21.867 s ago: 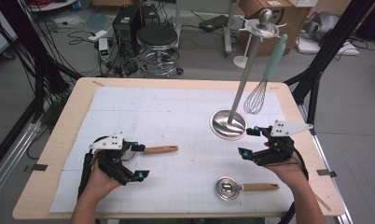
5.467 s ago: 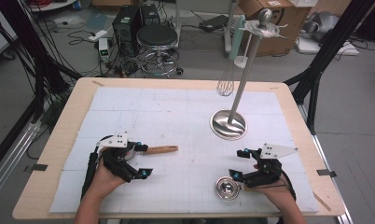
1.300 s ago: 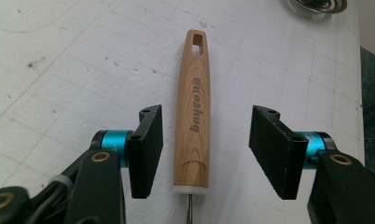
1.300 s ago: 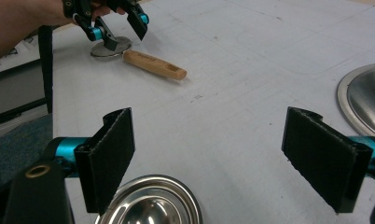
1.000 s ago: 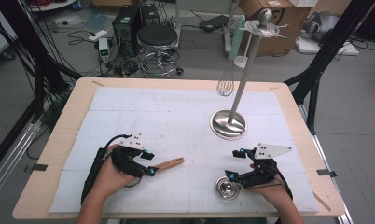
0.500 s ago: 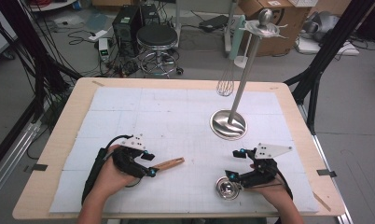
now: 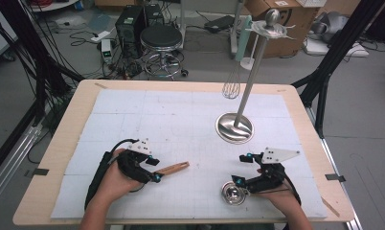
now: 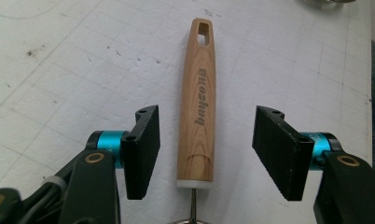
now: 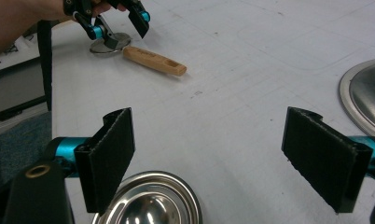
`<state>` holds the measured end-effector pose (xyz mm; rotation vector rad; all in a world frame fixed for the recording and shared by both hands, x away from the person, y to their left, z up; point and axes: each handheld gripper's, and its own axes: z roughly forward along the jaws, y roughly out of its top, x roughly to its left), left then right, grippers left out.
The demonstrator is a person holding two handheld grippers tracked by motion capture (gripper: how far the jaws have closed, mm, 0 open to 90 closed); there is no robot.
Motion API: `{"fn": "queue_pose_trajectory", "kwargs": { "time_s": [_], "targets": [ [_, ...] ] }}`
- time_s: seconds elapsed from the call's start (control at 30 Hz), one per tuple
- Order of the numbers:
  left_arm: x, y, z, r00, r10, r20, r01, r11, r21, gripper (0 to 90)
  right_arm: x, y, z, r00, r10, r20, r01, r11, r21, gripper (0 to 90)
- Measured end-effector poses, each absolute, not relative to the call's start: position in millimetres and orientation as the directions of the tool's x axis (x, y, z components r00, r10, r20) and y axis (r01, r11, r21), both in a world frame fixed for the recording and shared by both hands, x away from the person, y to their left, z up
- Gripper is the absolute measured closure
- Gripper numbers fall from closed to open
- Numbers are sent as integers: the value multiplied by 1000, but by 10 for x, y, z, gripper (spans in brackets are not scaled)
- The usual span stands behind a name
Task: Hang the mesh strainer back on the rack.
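Note:
A utensil with a wooden handle (image 7: pixel 174 168) lies slanted on the white mat. My left gripper (image 7: pixel 155 170) straddles the near end of that handle (image 8: pixel 199 93), open, with a gap on each side. A thin metal stem (image 8: pixel 192 205) leaves the handle towards me. My right gripper (image 7: pixel 240 168) stands open at the front right, beside a small shiny steel bowl (image 7: pixel 232 193). In the right gripper view the bowl (image 9: pixel 150 200) sits low by the left jaw, and my gripper (image 9: pixel 210 116) has nothing between its pads. The bowl's handle is hidden under the hand.
A steel stand (image 7: pixel 250 76) on a round base (image 7: pixel 234 128) rises at the back right, with a whisk (image 7: pixel 232 86) hanging from it. The base's rim (image 9: pixel 365 93) shows in the right gripper view. Beyond the table stand a stool (image 7: pixel 161 38), cables and boxes.
Nothing has moved in the last second. Since the oldest frame the whisk has gone from leaning at the stand to hanging behind it, the wooden handle has slanted, and the right hand has come over the steel utensil.

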<state>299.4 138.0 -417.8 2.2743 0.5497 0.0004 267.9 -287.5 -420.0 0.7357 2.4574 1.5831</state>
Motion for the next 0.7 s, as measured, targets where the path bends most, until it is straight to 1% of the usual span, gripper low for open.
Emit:
{"fn": "queue_pose_trajectory", "kwargs": {
  "time_s": [0.2,0.43,0.7],
  "targets": [
    [3002,1362,-4192,907,384,-170,390,-617,684,419,2670,-2879,-4202,-873,465,149,328,334,883,164],
    [2997,1338,-4223,910,387,-148,385,-657,648,430,2671,-2876,-4201,-874,463,149,328,335,883,164],
    [2990,1283,-4279,911,394,-117,382,-706,596,500,2674,-2882,-4202,-876,458,150,327,335,884,164]
  ]
}}
